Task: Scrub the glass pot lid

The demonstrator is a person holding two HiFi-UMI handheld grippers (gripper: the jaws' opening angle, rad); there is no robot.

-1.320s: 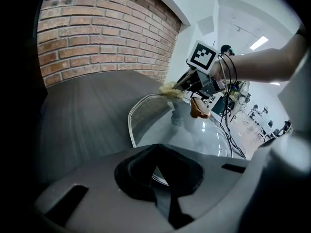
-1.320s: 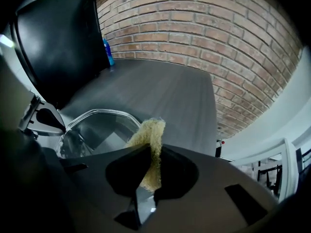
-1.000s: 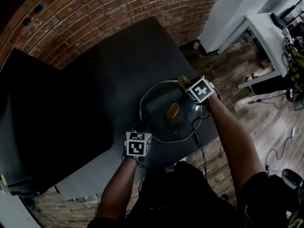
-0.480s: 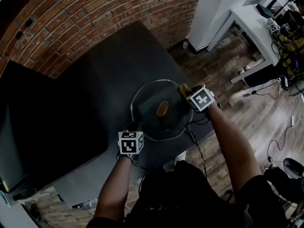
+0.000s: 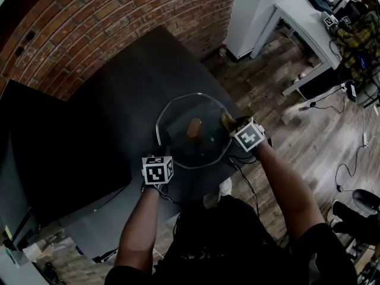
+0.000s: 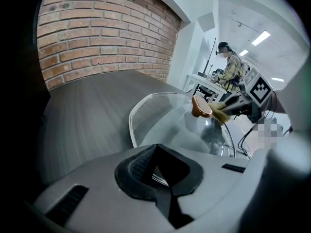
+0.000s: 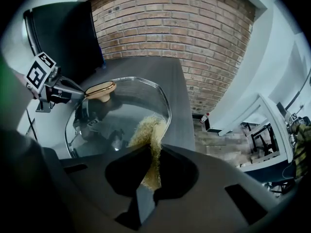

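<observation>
The glass pot lid (image 5: 178, 132), with a tan wooden knob (image 5: 194, 127), lies over the dark table near its front right corner. My left gripper (image 5: 164, 155) is shut on the lid's near rim (image 6: 146, 176), which sits between its jaws. My right gripper (image 5: 233, 124) is shut on a yellow fibrous scrubber (image 7: 148, 135), which it presses on the glass at the lid's right edge (image 7: 165, 106). The left gripper view shows the knob (image 6: 201, 107) and scrubber (image 6: 221, 112) side by side. In the right gripper view, the left gripper (image 7: 73, 92) is beyond the knob (image 7: 100, 89).
The dark table (image 5: 107, 94) stands against a brick wall (image 5: 89, 16), and its right edge drops to a wooden floor with cables (image 5: 350, 171). A white desk (image 5: 297, 16) and a person (image 6: 231, 67) are at the far right. A small bottle (image 5: 222, 51) stands on the floor by the wall.
My right gripper has slid the scrubber along the lid's right rim, from the far side towards me. The left gripper still holds the near rim. The head view has shifted.
</observation>
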